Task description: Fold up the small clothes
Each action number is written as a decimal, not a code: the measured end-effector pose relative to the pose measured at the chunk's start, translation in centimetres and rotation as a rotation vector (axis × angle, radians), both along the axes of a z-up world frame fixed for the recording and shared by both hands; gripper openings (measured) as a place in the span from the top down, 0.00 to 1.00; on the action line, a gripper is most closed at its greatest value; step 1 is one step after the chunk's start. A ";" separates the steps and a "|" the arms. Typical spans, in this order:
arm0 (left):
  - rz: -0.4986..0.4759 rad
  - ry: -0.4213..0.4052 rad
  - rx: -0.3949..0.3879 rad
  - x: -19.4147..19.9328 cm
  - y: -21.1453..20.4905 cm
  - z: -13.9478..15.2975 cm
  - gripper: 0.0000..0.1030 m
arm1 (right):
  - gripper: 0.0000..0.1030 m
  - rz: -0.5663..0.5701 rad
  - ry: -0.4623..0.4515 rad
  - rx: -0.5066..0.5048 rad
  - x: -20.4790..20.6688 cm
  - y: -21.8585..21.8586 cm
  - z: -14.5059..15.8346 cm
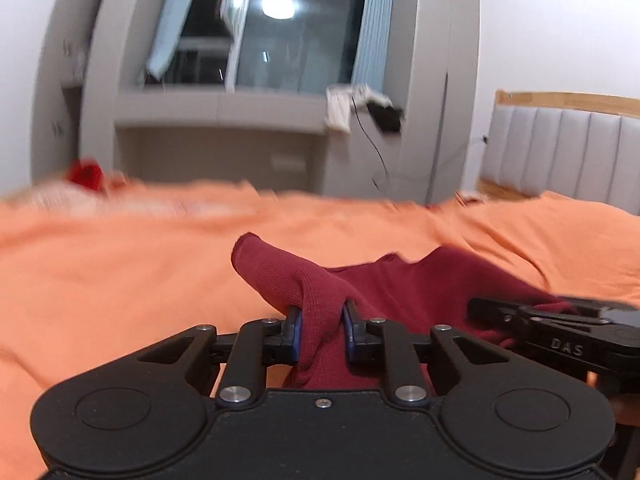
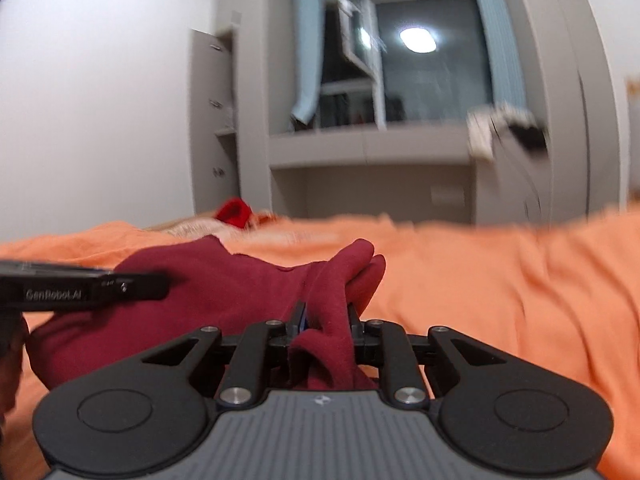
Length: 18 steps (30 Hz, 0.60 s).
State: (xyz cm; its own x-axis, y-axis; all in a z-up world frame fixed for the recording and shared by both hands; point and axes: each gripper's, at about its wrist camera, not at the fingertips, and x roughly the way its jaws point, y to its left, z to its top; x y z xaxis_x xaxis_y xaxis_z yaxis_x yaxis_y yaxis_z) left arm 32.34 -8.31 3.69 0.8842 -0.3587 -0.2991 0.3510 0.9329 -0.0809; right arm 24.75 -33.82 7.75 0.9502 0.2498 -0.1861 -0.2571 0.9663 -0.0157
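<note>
A dark red knit garment [image 1: 404, 292] lies on an orange bed sheet [image 1: 120, 272]. My left gripper [image 1: 322, 330] is shut on one edge of it, and the cloth bunches up between the blue pads. My right gripper [image 2: 326, 320] is shut on another edge of the same garment [image 2: 224, 292]. The right gripper shows at the right of the left wrist view [image 1: 560, 328], and the left gripper shows at the left of the right wrist view [image 2: 80, 286]. The garment hangs slack between the two grippers.
A bright red item [image 2: 236, 212] lies at the far edge of the bed with light cloth beside it. A grey padded headboard [image 1: 560, 152] stands at the right. Grey cabinets [image 2: 368, 148] and a window stand beyond the bed.
</note>
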 end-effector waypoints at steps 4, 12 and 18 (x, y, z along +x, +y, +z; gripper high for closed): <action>0.043 -0.089 0.025 -0.5 1.8 0.3 0.79 | 0.81 0.021 0.003 -0.025 2.1 2.4 -0.6; 0.108 0.067 0.104 1.4 3.8 -2.9 0.77 | 0.79 -0.002 0.174 -0.039 5.5 3.3 -3.9; 0.149 0.104 0.083 1.3 4.6 -3.0 0.65 | 0.65 -0.020 0.217 0.015 5.2 1.9 -4.1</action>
State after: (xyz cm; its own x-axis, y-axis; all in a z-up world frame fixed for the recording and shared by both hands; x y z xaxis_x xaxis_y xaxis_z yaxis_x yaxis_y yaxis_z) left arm 33.61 -3.67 0.70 0.8883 -0.1964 -0.4152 0.2025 0.9788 -0.0299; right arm 29.97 -31.95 3.68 0.8933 0.2354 -0.3828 -0.2334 0.9710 0.0526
